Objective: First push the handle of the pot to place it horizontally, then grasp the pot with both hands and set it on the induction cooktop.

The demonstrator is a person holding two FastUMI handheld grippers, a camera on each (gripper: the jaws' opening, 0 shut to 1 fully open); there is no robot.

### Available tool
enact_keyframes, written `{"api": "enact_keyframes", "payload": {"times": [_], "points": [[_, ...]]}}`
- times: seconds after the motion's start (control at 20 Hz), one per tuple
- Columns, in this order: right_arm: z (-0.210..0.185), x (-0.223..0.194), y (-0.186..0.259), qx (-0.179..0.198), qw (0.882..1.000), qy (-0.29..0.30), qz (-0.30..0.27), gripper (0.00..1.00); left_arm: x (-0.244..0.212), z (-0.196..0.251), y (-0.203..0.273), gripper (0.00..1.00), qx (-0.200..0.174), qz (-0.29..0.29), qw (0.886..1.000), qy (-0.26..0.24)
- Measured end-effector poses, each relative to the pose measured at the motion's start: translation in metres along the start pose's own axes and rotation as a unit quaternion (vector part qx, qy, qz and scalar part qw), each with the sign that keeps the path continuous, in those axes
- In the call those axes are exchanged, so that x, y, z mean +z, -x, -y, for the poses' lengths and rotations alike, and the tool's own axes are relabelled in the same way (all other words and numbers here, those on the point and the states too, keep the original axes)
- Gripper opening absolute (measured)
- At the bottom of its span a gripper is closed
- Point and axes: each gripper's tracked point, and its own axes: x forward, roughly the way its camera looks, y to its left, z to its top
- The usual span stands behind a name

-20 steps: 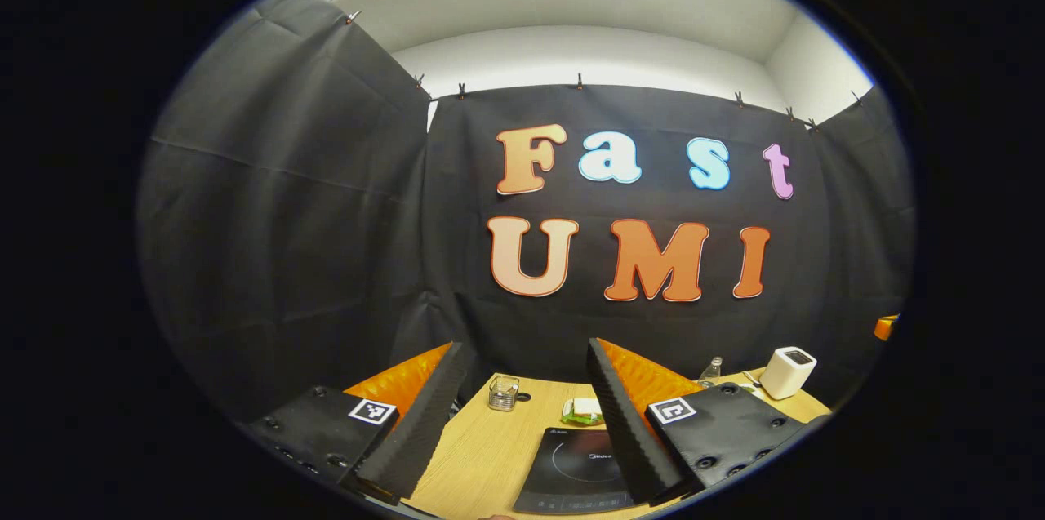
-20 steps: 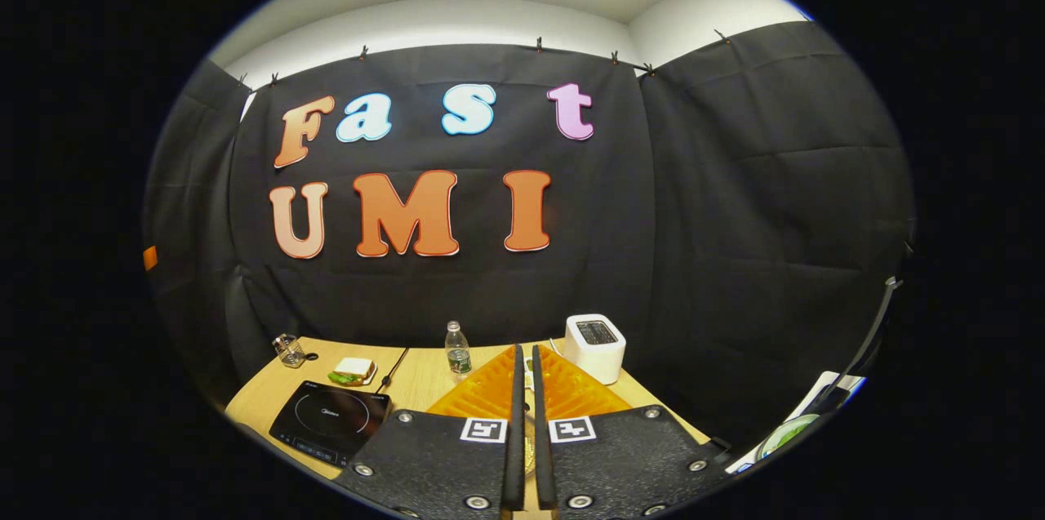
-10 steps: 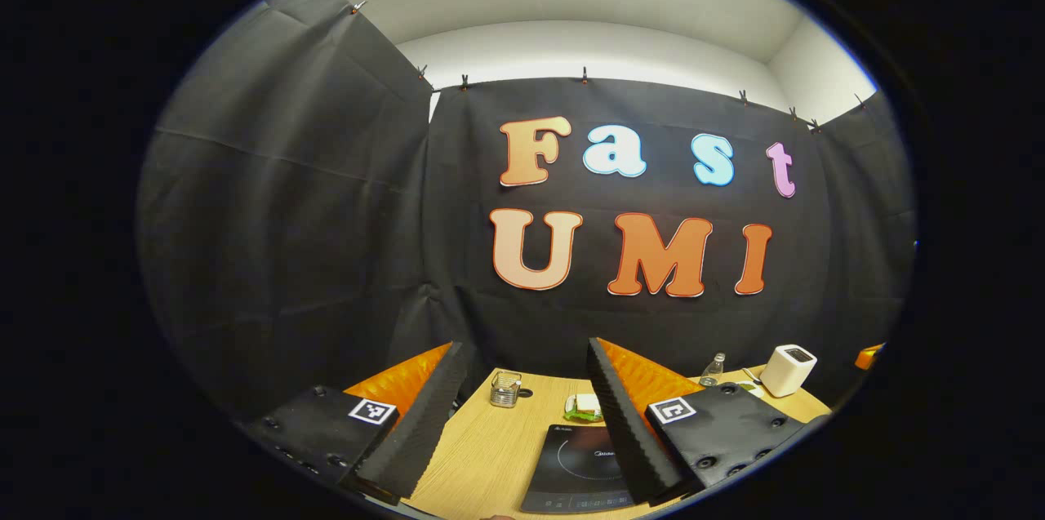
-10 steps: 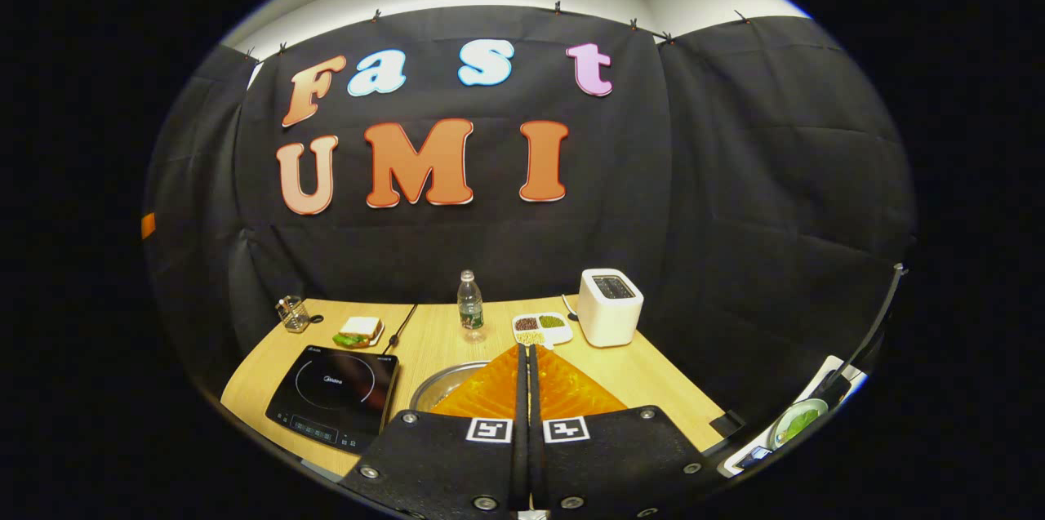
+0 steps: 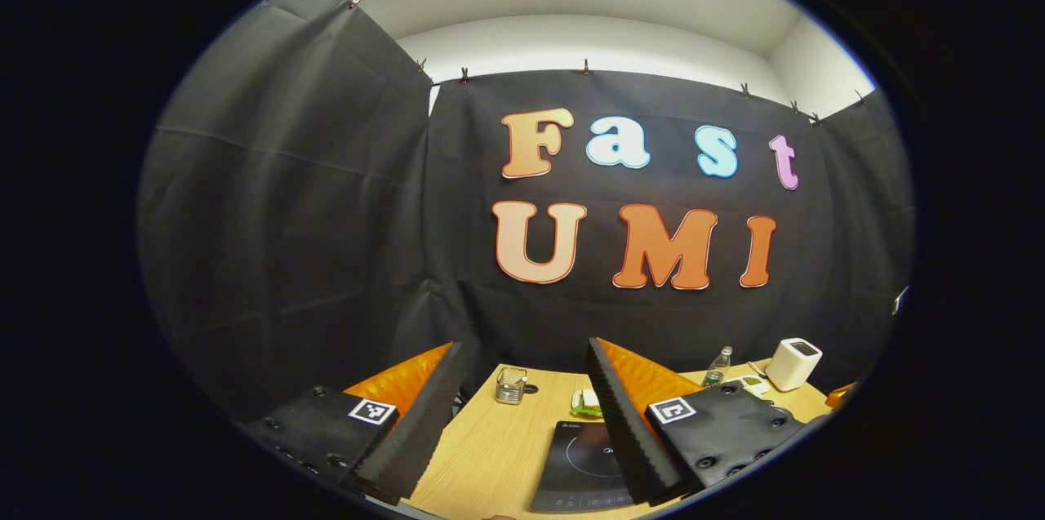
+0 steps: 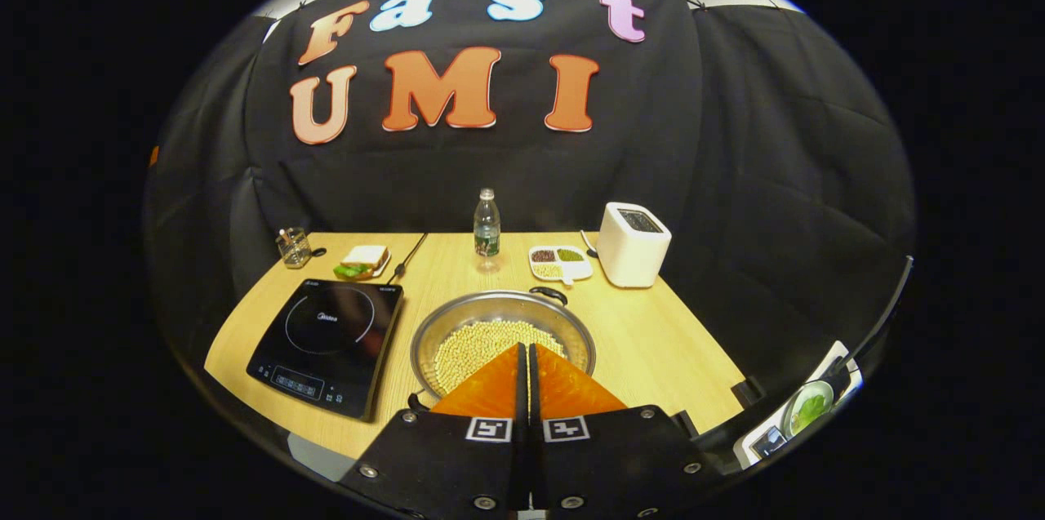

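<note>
We note the induction cooktop [image 6: 326, 348] left of the pot [image 6: 502, 340]. Since a second ago the right gripper [image 6: 526, 350], fingers together, has tilted down, revealing the pot below; approach begins. Left gripper [image 5: 522, 357] hangs apart above the cooktop.

In the right gripper view the fingers [image 6: 513, 389] hide the near rim of the round steel pot of pale beans [image 6: 502, 334], while in the left gripper view a finger covers the black induction cooktop's [image 5: 581, 464] right side.
</note>
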Motion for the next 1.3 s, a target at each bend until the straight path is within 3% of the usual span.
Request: {"api": "enact_keyframes", "payload": {"times": [0.55, 1.3], "points": [[-0.025, -0.072, -0.014, 0.013, 0.995, 0.05, -0.081, 0.0, -0.011, -0.013, 0.001, 0.96, 0.006, -0.01, 1.0, 0.002], [-0.056, -0.152, -0.04, 0.043, 0.979, 0.094, -0.174, 0.0, -0.026, -0.042, 0.002, 0.96, 0.035, -0.025, 0.999, -0.013]]}}
